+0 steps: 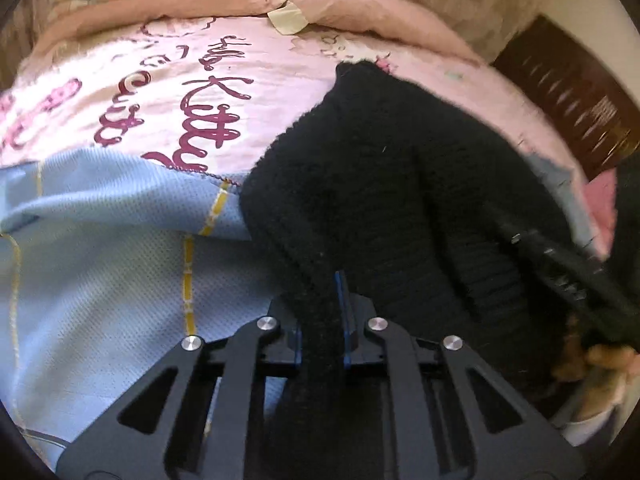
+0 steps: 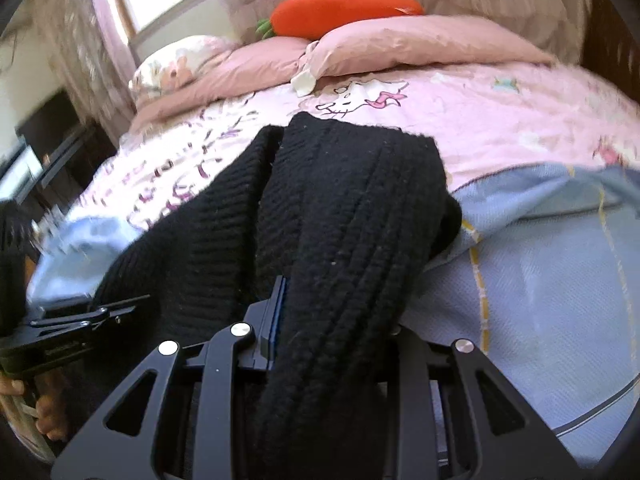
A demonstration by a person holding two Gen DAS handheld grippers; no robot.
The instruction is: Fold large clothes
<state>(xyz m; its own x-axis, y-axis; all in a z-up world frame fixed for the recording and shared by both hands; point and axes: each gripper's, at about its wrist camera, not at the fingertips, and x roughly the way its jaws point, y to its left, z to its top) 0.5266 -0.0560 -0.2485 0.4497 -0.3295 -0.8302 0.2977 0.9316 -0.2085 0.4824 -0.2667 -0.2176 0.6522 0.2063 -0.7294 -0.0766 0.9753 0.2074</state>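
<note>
The left gripper is clamped on a fold of the black knit sweater; the right gripper pinches a thicker bunch of it. The sweater trails over the pink bedspread and blue blanket.

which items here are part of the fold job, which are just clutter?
In play:
black knit sweater
left gripper, shut on it
right gripper, shut on it

Lying about:
carrot plush
pink pillows
blue blanket
pink cartoon bedsheet

One black sweater; one blue blanket; one carrot plush; two tongs: left, right.
</note>
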